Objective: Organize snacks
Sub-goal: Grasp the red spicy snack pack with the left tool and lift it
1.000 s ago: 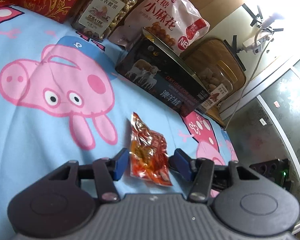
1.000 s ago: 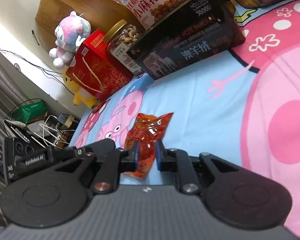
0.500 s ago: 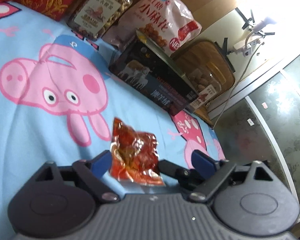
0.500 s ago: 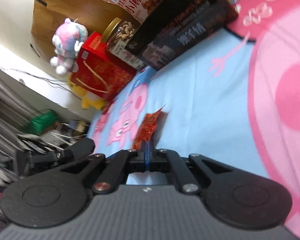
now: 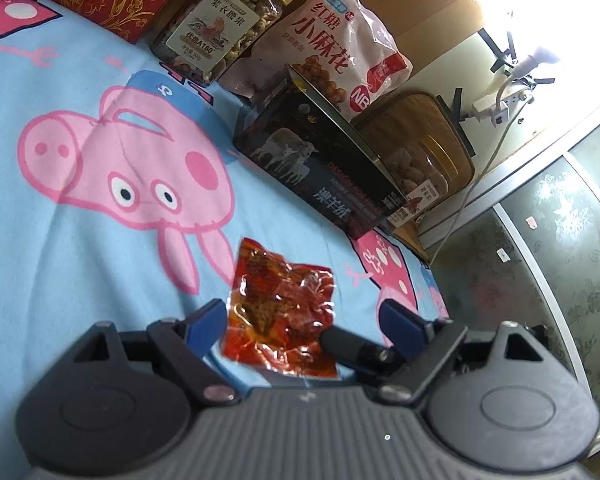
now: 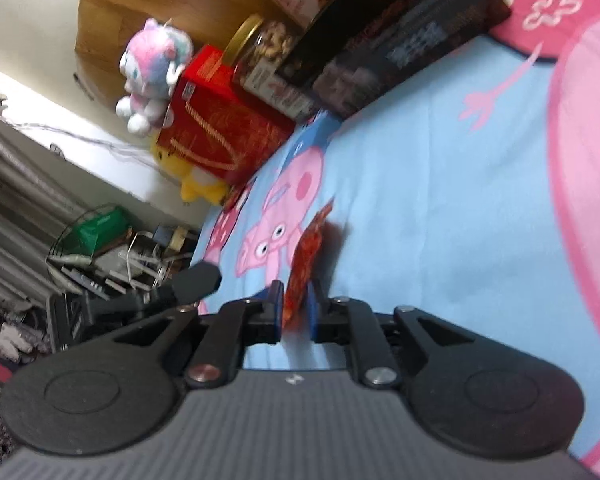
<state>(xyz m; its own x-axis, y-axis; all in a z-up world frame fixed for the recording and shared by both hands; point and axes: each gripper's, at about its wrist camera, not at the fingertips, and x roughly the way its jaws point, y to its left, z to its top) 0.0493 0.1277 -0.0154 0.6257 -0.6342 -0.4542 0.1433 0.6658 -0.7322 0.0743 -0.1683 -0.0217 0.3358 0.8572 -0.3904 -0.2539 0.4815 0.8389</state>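
Fingers of the right gripper (image 6: 294,312) clamp the red crinkled plastic snack packet (image 5: 282,312), edge-on and blurred; left gripper (image 5: 304,322) spread wide.

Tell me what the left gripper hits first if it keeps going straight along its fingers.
Likely the red snack packet, which sits between the open left gripper fingers, held by the right gripper. Depth is uncertain.

A blue bedsheet (image 5: 80,264) printed with pink cartoon pigs covers the bed, backed by a wooden headboard (image 6: 112,12). Strong light glares from the upper right over a pale wall with a white power strip (image 5: 496,110) and trailing cable. A patterned glass sliding door (image 5: 572,248) stands alongside. Beyond the bed's other side, a wire basket (image 6: 88,236) sits amid floor clutter.
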